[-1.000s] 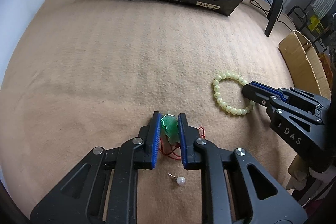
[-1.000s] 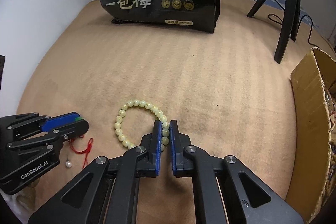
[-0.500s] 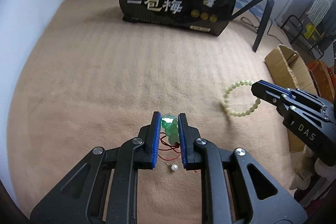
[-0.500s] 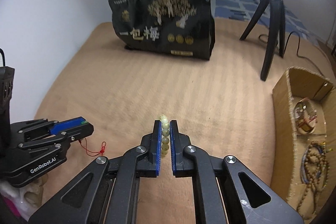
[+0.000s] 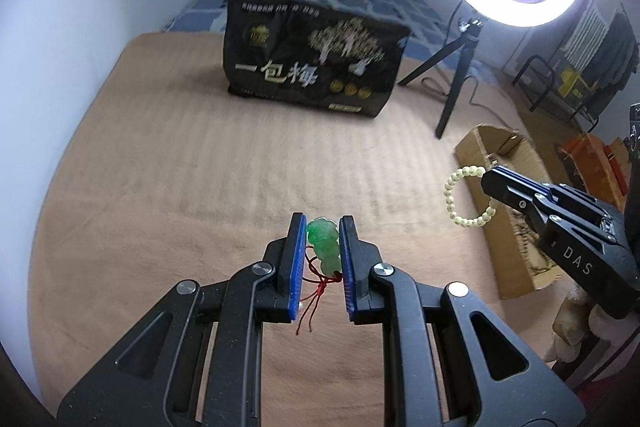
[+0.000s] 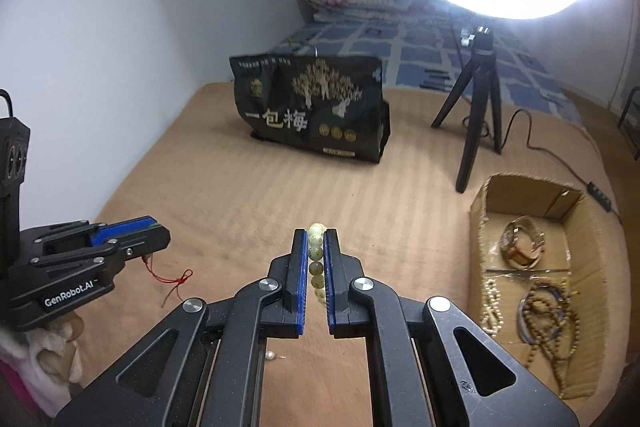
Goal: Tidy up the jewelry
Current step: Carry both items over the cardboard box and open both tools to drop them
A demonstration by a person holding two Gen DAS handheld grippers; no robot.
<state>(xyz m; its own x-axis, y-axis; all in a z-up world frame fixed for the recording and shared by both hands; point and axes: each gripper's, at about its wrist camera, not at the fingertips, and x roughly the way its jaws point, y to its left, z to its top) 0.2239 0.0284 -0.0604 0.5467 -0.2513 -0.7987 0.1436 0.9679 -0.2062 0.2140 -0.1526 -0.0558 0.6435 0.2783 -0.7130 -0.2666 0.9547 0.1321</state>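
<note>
The left gripper [image 5: 321, 227] is raised above the tan blanket-covered surface [image 5: 200, 167], its blue-padded fingers [image 5: 297, 259] clamped on a green carved jade pendant [image 5: 325, 245]. The right gripper [image 6: 315, 239], raised beside it toward the surface's right edge, pinches a pale green bead bracelet [image 6: 316, 259] that hangs edge-on between its pads.

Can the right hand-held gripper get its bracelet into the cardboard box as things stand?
Probably yes: the right hand-held gripper holds the bracelet lifted, the cardboard box lies open-topped to its right, nothing between.
</note>
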